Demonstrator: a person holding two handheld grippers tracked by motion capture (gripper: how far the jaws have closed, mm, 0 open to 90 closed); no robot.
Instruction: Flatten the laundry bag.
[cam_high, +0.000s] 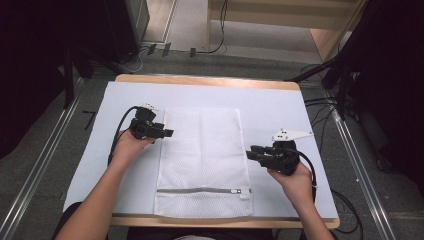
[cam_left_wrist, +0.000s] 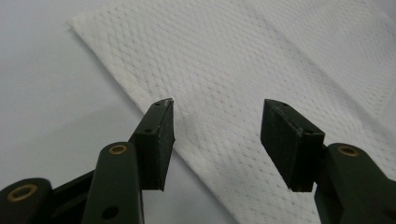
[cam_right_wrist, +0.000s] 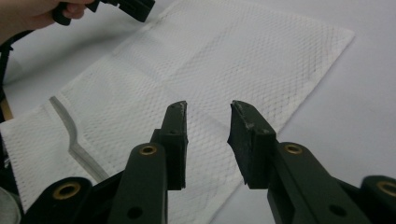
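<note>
High view: white mesh bag (cam_high: 202, 160) flat on a pale blue mat (cam_high: 280, 105) covering a wooden table (cam_high: 210, 80), long side running near to far, grey zipper (cam_high: 200, 190) across the near end. Left gripper (cam_high: 167, 133) held in the left hand (cam_high: 131, 145) at the bag's left edge, toward the far end, jaws pointing right over the mesh. Right gripper (cam_high: 250, 152) held in the right hand (cam_high: 295, 180) just beside the bag's right edge, about halfway along, jaws pointing left toward it.

Left gripper view: left gripper (cam_left_wrist: 217, 123) with jaws standing wide apart, nothing between the pads, hanging above the bag (cam_left_wrist: 261, 60). Bag edge running slantwise under the left jaw, bare mat (cam_left_wrist: 46, 93) to the left of it.

Right gripper view: right gripper (cam_right_wrist: 208, 114) with jaws parted by a narrower gap, nothing pinched, mesh showing through the gap. Bag (cam_right_wrist: 224, 60) spread beyond and below, zipper (cam_right_wrist: 70, 135) curving at near left. Left gripper (cam_right_wrist: 128, 7) at the far left, by the bag's far edge. Mat (cam_right_wrist: 355, 102) bare to the right.
</note>
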